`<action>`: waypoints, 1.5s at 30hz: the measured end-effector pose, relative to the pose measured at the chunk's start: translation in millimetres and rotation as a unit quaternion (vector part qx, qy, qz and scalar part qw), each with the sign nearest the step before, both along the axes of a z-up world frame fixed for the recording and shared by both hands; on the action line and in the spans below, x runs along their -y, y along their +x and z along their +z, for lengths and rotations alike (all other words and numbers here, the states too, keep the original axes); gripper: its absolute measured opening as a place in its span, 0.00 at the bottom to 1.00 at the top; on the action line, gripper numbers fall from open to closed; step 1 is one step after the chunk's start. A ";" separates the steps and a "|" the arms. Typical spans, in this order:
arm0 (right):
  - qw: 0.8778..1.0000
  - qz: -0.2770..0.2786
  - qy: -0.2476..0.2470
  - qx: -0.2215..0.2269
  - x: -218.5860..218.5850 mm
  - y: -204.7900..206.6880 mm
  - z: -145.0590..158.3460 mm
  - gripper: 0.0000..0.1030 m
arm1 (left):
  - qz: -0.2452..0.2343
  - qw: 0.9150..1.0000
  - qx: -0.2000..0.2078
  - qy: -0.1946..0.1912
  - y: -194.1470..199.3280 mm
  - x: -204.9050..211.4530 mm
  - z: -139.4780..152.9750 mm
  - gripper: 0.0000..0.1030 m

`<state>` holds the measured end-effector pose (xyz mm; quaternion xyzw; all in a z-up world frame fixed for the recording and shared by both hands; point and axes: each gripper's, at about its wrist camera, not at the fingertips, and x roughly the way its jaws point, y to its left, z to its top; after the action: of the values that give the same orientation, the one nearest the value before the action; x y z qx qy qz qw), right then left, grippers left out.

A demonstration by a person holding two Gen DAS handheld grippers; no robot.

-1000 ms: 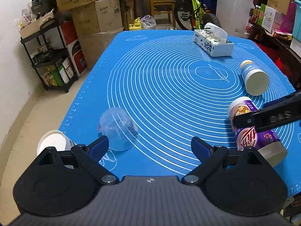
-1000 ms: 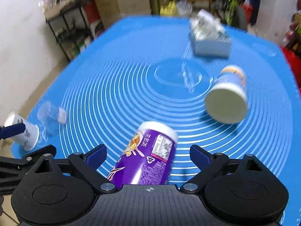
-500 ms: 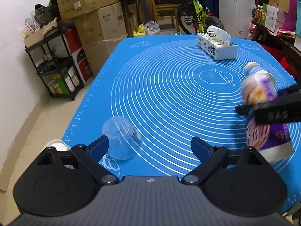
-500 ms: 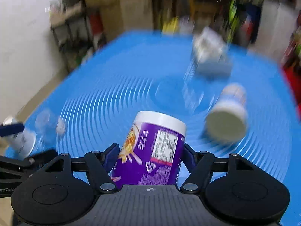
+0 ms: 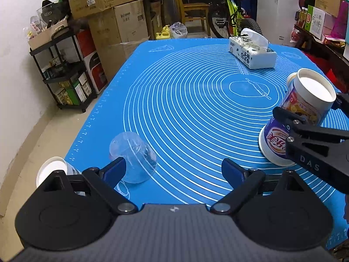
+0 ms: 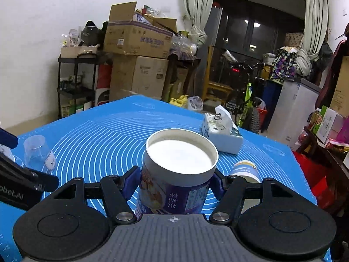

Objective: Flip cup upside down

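Observation:
My right gripper [image 6: 174, 183] is shut on the purple paper cup [image 6: 174, 187]. The cup stands mouth down on the blue mat [image 5: 185, 109], white base up, slightly tilted; it also shows at the right of the left wrist view [image 5: 301, 113]. My left gripper [image 5: 172, 170] is open and empty near the mat's front edge. A clear plastic cup [image 5: 133, 157] lies on its side just ahead of the left finger. A white paper cup [image 5: 52, 168] lies on its side at the mat's front left corner.
A tissue box [image 5: 250, 52] sits at the far right of the mat. A white and blue cup [image 6: 245, 171] lies on its side behind the purple cup. Shelves and cardboard boxes [image 5: 104, 4] stand beyond the left edge, a bicycle [image 5: 235, 19] behind the table.
My right gripper closed on the purple cup, which lay on its side, lifted it and turned it base up onto the mat. The left gripper drew back slightly.

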<state>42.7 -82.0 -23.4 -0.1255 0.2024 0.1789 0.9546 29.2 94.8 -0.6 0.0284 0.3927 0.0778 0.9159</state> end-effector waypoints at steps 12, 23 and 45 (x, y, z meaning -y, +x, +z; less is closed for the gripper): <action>0.999 0.007 0.026 -0.047 7.1 19.7 -0.4 0.89 | 0.003 1.000 0.010 -0.011 -0.2 7.4 1.3 0.91; 0.996 -0.064 0.053 -0.040 59.8 -24.1 19.1 0.95 | -0.024 0.999 0.035 -0.019 -22.4 32.5 14.1 0.91; 0.994 -0.080 0.046 -0.063 104.8 -103.5 31.9 0.95 | -0.075 0.995 0.053 -0.028 -84.9 65.9 20.8 0.91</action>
<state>-60.8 -186.8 8.5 -0.0528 0.2635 0.1185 0.9559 -55.7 28.9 20.2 0.0281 0.3424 -0.0006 0.9391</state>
